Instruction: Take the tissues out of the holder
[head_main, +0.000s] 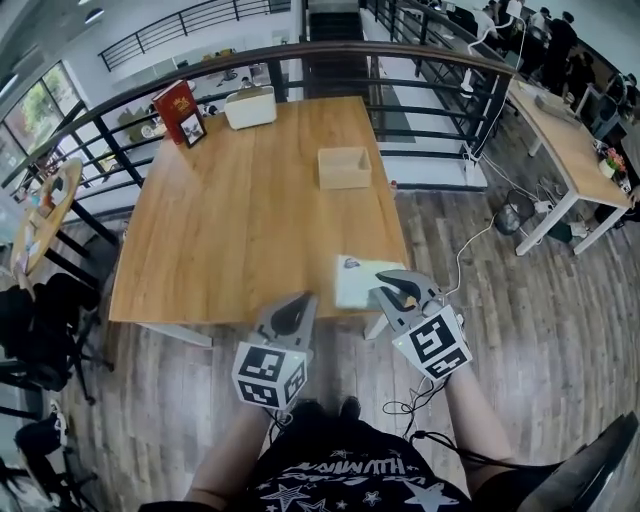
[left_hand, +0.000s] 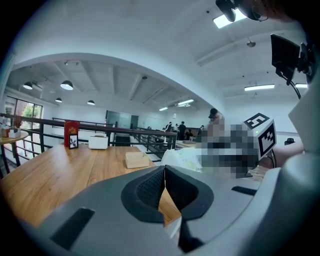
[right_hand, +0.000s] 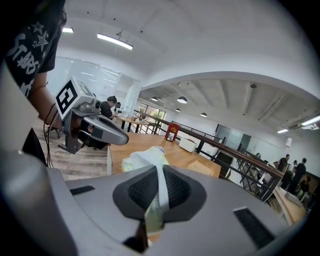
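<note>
The tissues (head_main: 355, 281), a flat pale pack (white, faintly green), are at the near right corner of the table (head_main: 230, 220), one edge pinched in the right gripper (head_main: 388, 291). The holder (head_main: 344, 167), a small open wooden box, stands upright well apart from them.

Light: bright, even daylight from windows (head_main: 30, 110) plus ceiling lamps (left_hand: 66, 85);
Shadows: faint;
Distortion: strong fisheye bending; dark corners in gripper views
</note>
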